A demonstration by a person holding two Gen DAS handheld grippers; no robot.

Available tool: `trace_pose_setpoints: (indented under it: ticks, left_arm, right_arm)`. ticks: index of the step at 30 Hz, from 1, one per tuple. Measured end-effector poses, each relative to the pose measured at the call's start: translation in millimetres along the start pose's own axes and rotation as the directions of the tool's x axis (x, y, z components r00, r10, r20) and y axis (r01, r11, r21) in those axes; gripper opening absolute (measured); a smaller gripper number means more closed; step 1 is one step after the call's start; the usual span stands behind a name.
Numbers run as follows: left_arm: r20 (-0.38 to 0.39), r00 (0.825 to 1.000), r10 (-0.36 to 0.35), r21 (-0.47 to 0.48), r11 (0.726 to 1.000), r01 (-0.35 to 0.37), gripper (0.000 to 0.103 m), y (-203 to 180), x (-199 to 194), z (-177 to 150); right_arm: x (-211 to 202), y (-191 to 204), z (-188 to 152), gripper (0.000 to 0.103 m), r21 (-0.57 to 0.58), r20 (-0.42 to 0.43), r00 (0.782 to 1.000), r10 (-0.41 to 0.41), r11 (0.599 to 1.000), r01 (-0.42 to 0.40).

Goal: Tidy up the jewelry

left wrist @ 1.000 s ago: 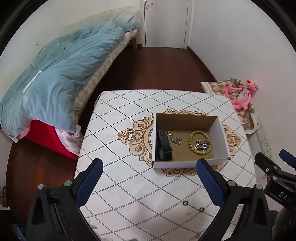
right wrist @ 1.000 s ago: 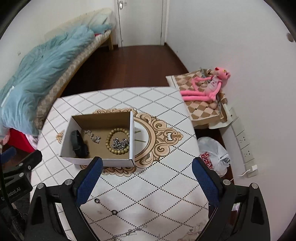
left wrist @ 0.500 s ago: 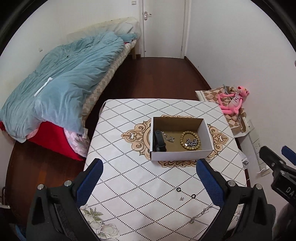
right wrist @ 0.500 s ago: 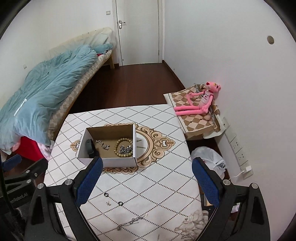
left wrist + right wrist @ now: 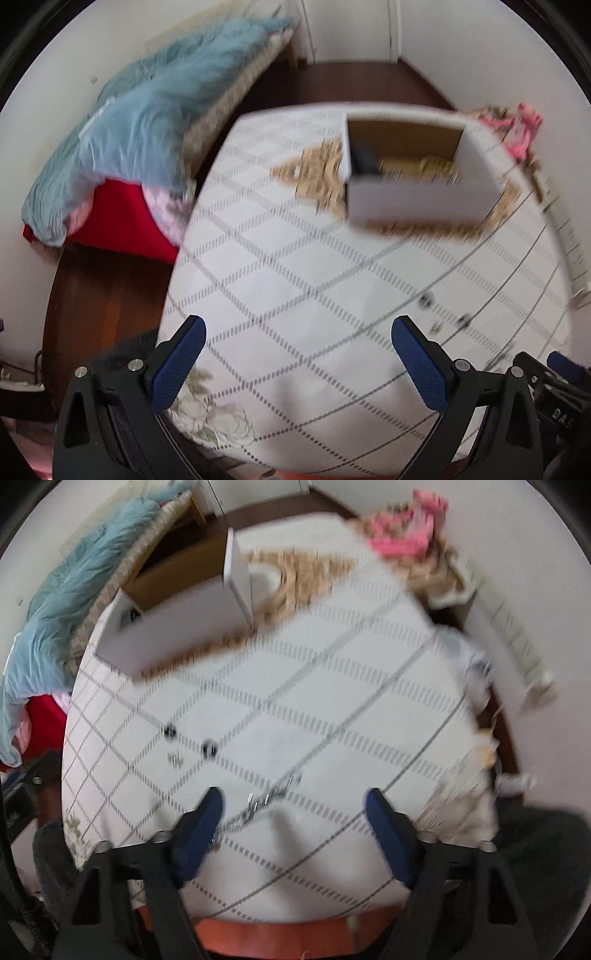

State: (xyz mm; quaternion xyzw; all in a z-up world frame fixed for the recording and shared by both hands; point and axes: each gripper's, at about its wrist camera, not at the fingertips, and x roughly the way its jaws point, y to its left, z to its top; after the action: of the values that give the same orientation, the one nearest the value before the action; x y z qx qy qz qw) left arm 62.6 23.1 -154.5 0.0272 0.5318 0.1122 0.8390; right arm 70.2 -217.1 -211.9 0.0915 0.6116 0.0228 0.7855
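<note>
Both views were motion-blurred. The left gripper [image 5: 295,328] hung over the white diamond-patterned tablecloth [image 5: 295,258] w/ blue-padded fingers [image 5: 177,362] spread wide, nothing between them. The right gripper [image 5: 295,801] had just been closing, jaws apart, straddling a thin silver chain [image 5: 266,797] near the table's front edge; contact couldn't be told. 2 small dark rings [image 5: 188,740] lay nearer the white cardboard box [image 5: 177,624] at the far side.
</note>
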Motion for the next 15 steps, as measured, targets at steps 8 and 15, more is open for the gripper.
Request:
trace_pose_setpoints:
  ticks: [8,15]
  left_arm:
    - [-0.085,0.996,0.041,0.003,0.999,-0.041,0.103,11,30,-28]
    - [-0.110,0.993,0.049,0.005,0.999,-0.049,0.103,15,39,-32]
  right_arm:
    - [10,45,-38,0.053,-0.127,0.028,0.999,0.046,0.991,-0.042]
    - [25,72,-51,0.012,-0.247,0.028,0.999,-0.019,0.969,0.026]
